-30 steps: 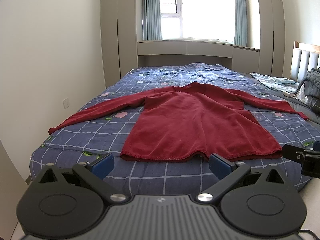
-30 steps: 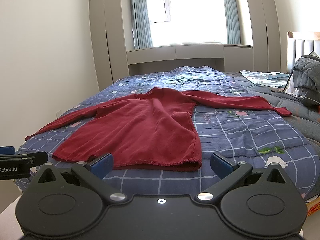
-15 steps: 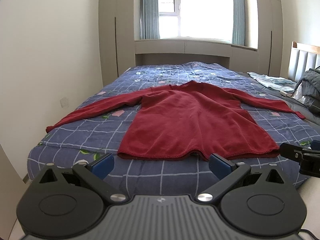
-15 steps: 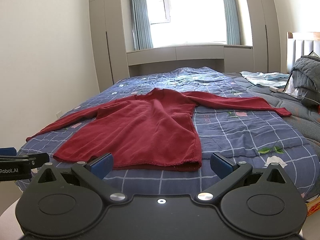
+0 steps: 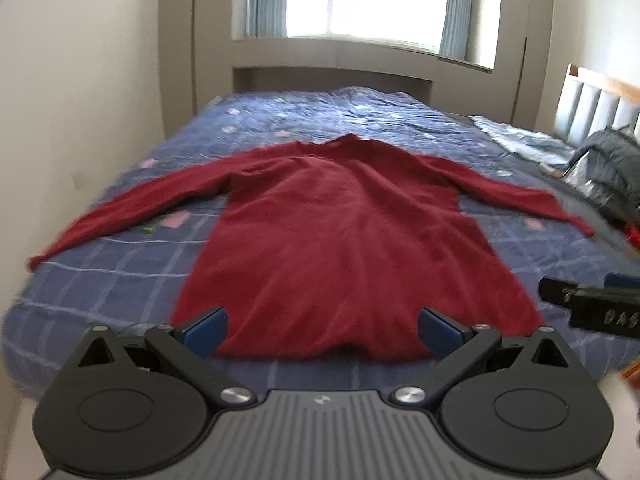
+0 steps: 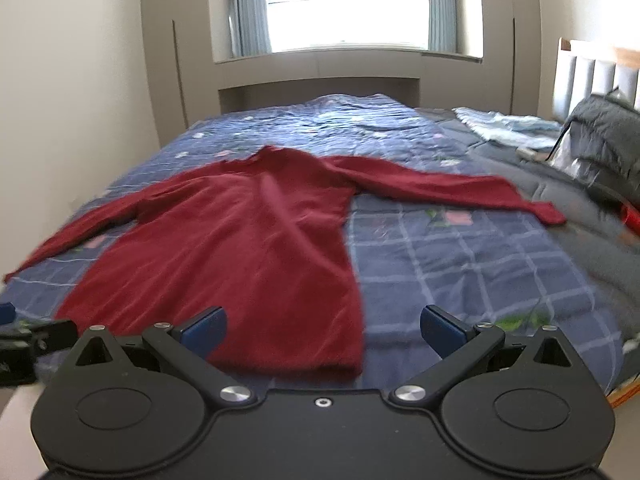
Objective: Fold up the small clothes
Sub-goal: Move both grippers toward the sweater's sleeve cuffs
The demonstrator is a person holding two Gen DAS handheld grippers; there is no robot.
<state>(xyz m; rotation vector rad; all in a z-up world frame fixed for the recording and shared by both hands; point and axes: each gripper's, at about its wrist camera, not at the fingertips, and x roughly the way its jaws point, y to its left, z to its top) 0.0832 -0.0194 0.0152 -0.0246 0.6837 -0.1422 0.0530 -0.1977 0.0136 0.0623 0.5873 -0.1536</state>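
A dark red long-sleeved garment (image 5: 344,240) lies flat on the blue checked bedspread (image 5: 120,280), sleeves spread out, neck away from me. In the right wrist view the same garment (image 6: 240,256) fills the left half. My left gripper (image 5: 322,330) hovers open just above the hem near its middle, nothing between the blue pads. My right gripper (image 6: 322,330) is open over the hem's right corner, also empty. Each gripper's tip shows at the edge of the other's view: the right gripper (image 5: 592,304), the left gripper (image 6: 28,340).
A grey quilt (image 6: 600,140) and light blue cloth (image 6: 508,128) are piled at the right by the headboard (image 5: 596,100). A red object (image 6: 630,216) lies at the right edge. Wall on the left, window and cupboards behind the bed.
Both grippers have moved forward and tilted down over the bed's near edge; the garment's hem now sits right at the fingertips. Both stay open. The garment has not moved.
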